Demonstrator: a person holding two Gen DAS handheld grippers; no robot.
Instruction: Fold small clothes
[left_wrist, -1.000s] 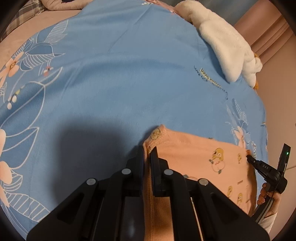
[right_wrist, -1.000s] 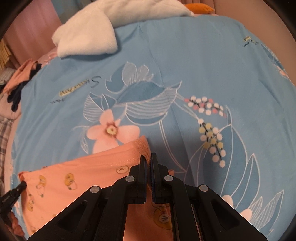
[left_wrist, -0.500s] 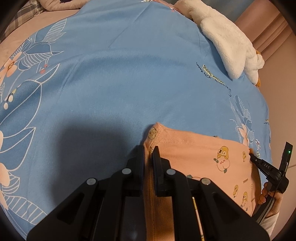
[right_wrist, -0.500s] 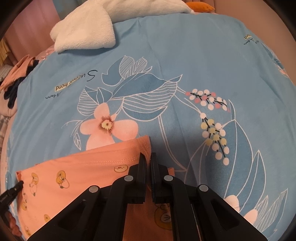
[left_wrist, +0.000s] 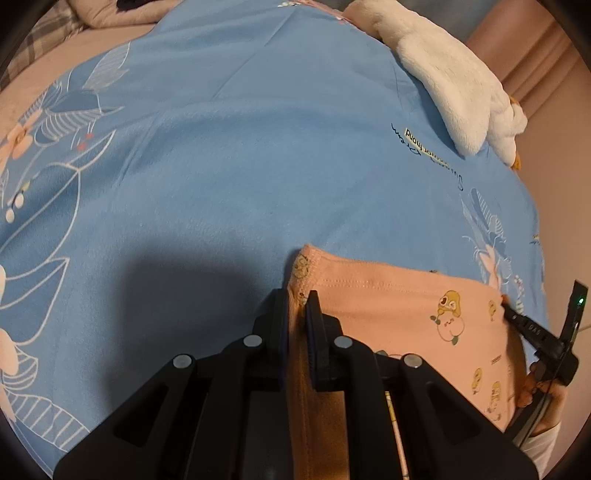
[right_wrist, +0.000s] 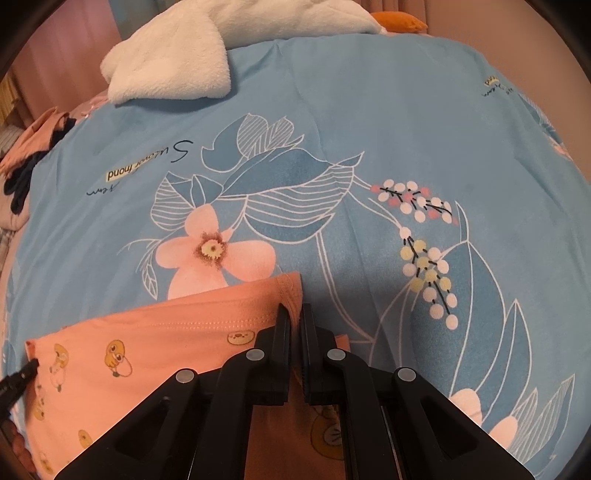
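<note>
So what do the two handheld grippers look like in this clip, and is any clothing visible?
Both are matte black: the left gripper and right gripper have flat parallel fingers on angular linkages with round silver pins. The left view shows a green light, a dark cable and a white sleeve.

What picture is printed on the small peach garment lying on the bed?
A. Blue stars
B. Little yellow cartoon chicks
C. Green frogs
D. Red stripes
B: the small peach cotton garment carries little yellow cartoon chicks scattered over it, lying on the blue floral bedsheet.
</note>
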